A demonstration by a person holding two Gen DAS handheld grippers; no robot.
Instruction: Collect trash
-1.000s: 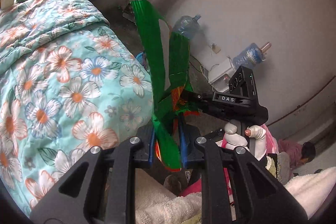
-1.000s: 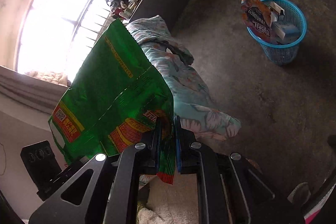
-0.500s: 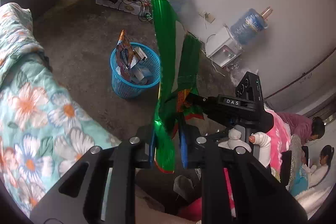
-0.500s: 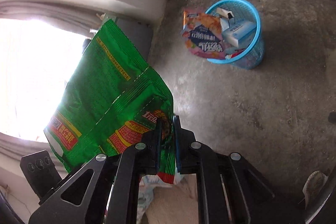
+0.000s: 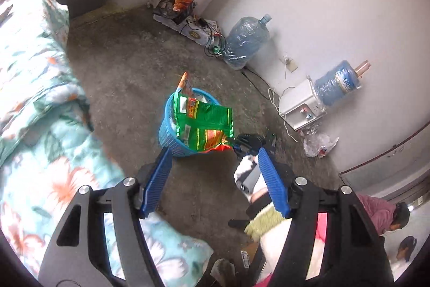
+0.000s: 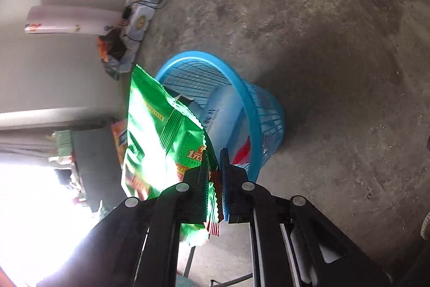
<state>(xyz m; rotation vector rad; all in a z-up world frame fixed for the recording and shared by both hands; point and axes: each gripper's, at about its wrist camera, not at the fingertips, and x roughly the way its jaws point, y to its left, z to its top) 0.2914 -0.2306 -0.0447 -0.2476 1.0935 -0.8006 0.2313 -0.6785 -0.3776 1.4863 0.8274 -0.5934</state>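
Water jug (image 5: 246,41) by wall — green bag (image 5: 204,127) hides basket (image 5: 168,136) rim.

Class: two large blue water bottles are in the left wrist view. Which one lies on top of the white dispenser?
The blue labelled bottle, far right by the wall, resting tilted on the white dispenser. The plastic-wrapped bottle sits on the floor.

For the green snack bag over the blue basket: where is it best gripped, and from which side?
By a flat sealed end. The green snack bag is thin and limp, so only an edge fits between narrow jaws; its crinkled body would probably slip. The right gripper already pinches the red-printed end, coming from the side opposite the blue basket, so the bag hangs out over it. The left gripper has just opened, nothing between its jaws.
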